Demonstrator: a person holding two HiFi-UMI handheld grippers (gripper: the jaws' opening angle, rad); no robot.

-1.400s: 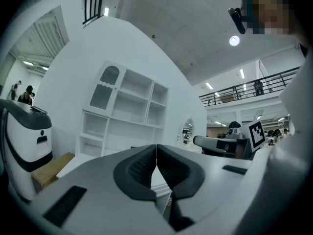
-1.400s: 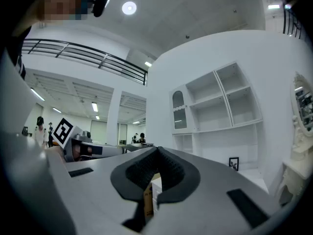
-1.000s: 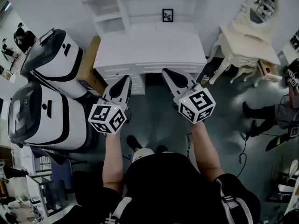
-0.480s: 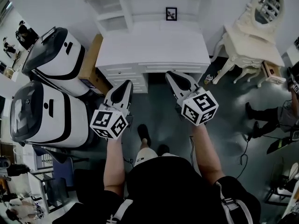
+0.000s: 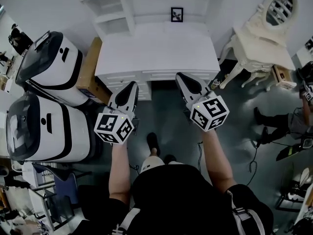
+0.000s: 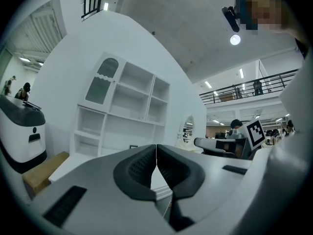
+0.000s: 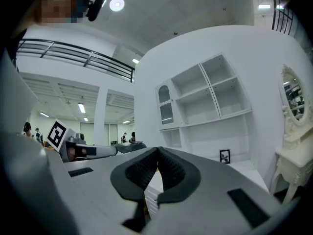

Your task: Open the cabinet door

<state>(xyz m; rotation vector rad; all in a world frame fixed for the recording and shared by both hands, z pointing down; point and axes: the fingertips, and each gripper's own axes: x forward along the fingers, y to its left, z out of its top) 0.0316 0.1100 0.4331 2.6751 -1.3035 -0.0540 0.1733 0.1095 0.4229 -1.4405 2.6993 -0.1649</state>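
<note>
A white desk (image 5: pixel 156 48) carries a white shelf unit (image 6: pixel 122 106) with open shelves. At the unit's upper left is an arched glass cabinet door (image 6: pixel 101 83), which also shows as the cabinet door (image 7: pixel 166 104) in the right gripper view; it is closed. My left gripper (image 5: pixel 129 91) is shut and empty, held level short of the desk's left drawers (image 5: pixel 122 80). My right gripper (image 5: pixel 184 80) is also shut and empty, just before the desk's front edge. The left gripper (image 6: pixel 156 148) and the right gripper (image 7: pixel 157 151) both have their pads together, well short of the door.
Two big white-and-black machines (image 5: pixel 56 62) (image 5: pixel 44 126) stand at the left, with a cardboard box (image 5: pixel 90 67) beside the desk. A small picture frame (image 5: pixel 176 14) stands on the desk. A cream dressing table with an oval mirror (image 5: pixel 264 43) and a person (image 5: pixel 293 116) are at the right.
The person has stepped toward the desk, carrying both grippers forward with them. Both grippers stay shut and empty.
</note>
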